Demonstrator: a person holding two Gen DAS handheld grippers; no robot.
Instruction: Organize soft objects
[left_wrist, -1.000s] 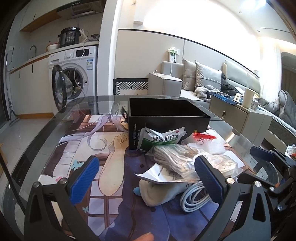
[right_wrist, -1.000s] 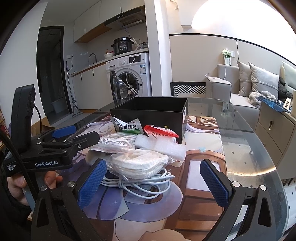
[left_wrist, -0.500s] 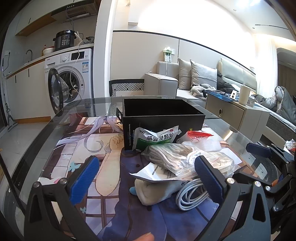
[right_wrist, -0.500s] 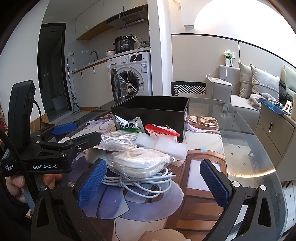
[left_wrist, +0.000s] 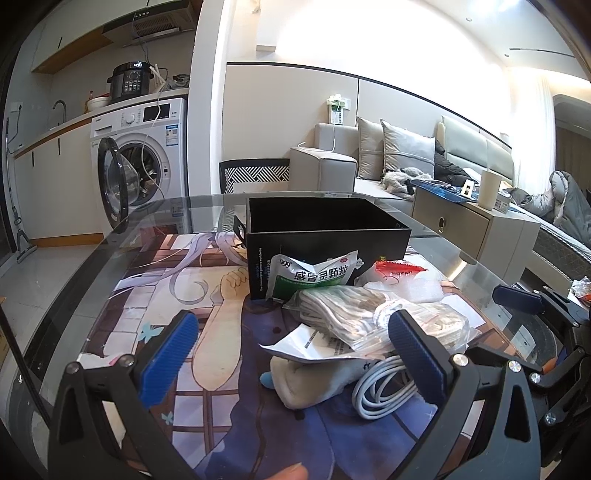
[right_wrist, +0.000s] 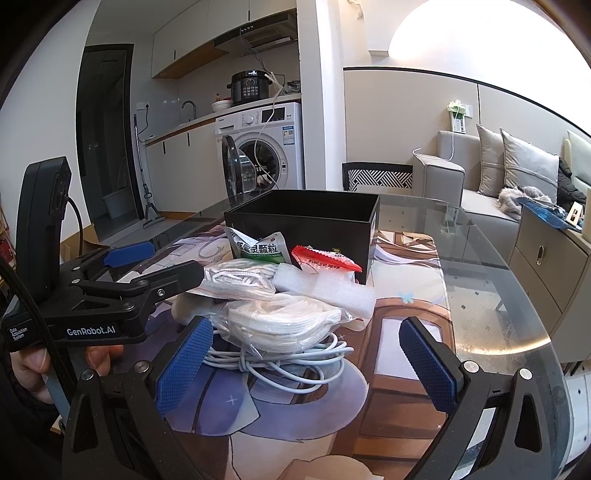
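A: Open-plan flat, washer (left_wrist: 142, 162) in the kitchen corner, sofa (left_wrist: 402, 158) by the window; the work is on a glass table (left_wrist: 122, 243) with a printed mat (left_wrist: 166, 295). Landmark is the black box (left_wrist: 325, 229), which looks empty from here

B: And the soft things, left to right?

A: All heaped just in front of the box. A green-and-white sachet (left_wrist: 314, 275) leans on its front wall, a red packet (left_wrist: 397, 267) is to the right of that, with white foam (right_wrist: 325, 290) below it. Nearer us are two clear bags of white fabric (left_wrist: 343, 314) (right_wrist: 280, 321), a sock (left_wrist: 314, 376) under a paper slip, and a coiled cable (right_wrist: 280, 360)

B: Grippers?

A: Left gripper (left_wrist: 291, 363) spread wide, holding nothing, hovering short of the pile. Right gripper (right_wrist: 306, 365) likewise released and bare

B: How would the bags handle?

A: Light and squashy, I'd judge, but the plastic is slick. Pinch across the padded middle, not a loose corner. The near bag sits on the cable, so lifting may drag loops along
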